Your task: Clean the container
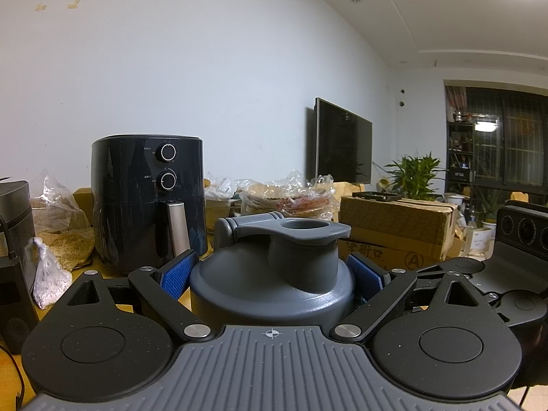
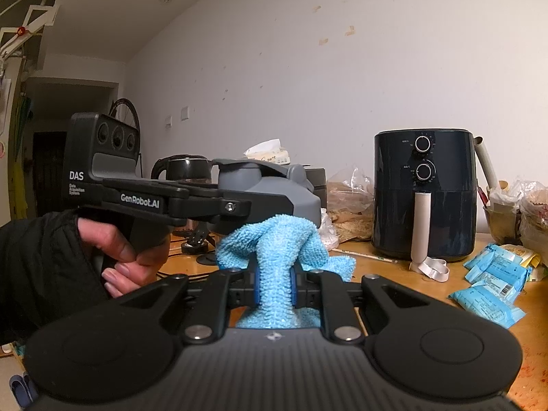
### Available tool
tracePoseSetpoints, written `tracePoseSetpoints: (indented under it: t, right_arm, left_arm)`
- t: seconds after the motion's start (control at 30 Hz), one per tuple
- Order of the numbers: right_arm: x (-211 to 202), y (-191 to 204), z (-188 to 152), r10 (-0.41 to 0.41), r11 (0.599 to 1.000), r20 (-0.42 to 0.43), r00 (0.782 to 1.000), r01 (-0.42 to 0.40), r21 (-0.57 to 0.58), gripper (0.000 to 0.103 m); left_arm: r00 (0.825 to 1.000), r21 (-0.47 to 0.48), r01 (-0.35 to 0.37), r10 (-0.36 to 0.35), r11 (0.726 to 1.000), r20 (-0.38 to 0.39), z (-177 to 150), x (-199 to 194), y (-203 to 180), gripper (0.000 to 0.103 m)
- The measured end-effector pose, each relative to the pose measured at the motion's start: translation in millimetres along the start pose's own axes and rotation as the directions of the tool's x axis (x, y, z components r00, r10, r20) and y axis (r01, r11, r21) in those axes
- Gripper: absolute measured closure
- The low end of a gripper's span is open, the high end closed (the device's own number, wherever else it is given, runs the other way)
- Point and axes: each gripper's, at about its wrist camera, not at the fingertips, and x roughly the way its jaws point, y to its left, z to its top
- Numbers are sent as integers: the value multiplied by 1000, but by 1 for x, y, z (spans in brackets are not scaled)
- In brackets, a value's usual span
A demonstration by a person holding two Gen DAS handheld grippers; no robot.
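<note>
Container (image 1: 272, 274) wedged between left gripper (image 1: 272, 279) blue fingers (image 1: 176, 277), clamped at both sides; cloth (image 2: 274, 257) pinched in right gripper (image 2: 274, 284), touching container underside.

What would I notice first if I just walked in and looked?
Probably the fluffy blue cloth, pinched in the right claw and pushed up against a grey container lid. The left claw grips that lid on both sides. Behind them, a big dark air fryer stands on the wooden table.
</note>
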Motion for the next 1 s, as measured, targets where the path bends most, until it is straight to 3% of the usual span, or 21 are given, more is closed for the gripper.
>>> tracePoseSetpoints:
  t: [0.5, 1.0]
  right_arm:
    - [5, 0, -1, 2, 1000, -49, 999, -3, -25, 95]
    - [19, -2, -16, -5, 999, -189, 982, -4, -48, 95]
  left_arm:
    - [1000, 0, 0, 0, 1000, -1, 1, -1, 0, 9]
    - [1000, 0, -1, 1, 1000, -2, 0, 0, -1, 9]
